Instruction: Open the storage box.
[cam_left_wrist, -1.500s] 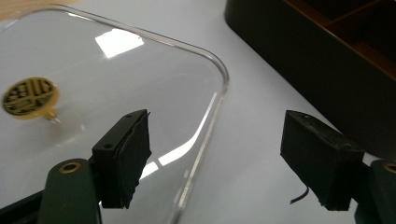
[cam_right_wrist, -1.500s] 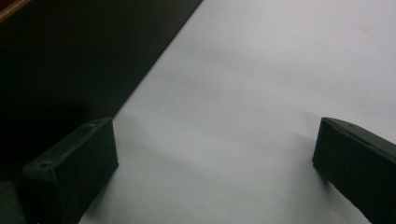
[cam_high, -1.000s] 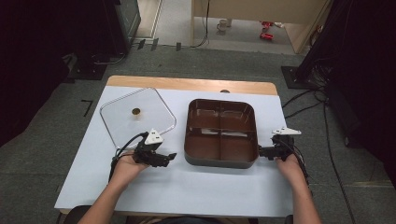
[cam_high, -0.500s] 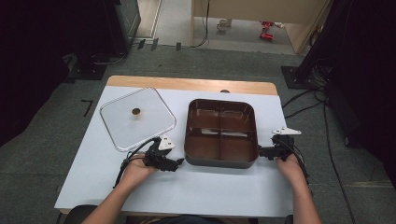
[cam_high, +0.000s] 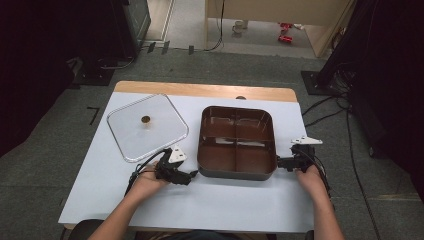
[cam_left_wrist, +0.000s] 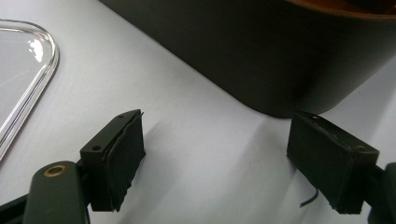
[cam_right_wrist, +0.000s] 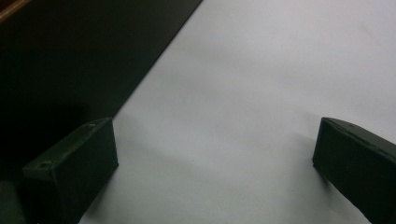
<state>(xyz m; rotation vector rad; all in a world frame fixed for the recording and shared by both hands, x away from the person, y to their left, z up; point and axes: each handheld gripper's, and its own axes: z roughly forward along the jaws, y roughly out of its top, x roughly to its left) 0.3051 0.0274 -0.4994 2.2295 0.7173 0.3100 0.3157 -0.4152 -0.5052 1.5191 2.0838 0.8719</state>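
Sitting mid-tabletop (cam_high: 240, 210) beside its glass lid (cam_high: 147, 126), the divided brown pot (cam_high: 236, 142) looks rigid, heavy and smooth-walled, best gripped at opposite rim edges, which the left hand-held gripper (cam_high: 191, 176) and right hand-held gripper (cam_high: 280, 162) flank, jaws apart, the left's just widened around nothing.

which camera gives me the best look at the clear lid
The high view: the whole clear lid lies flat on the table, its knob in the middle, left of the brown tray. The left gripper view catches one rounded corner of it at its left edge. The right gripper view looks at the tray's dark wall and bare table.
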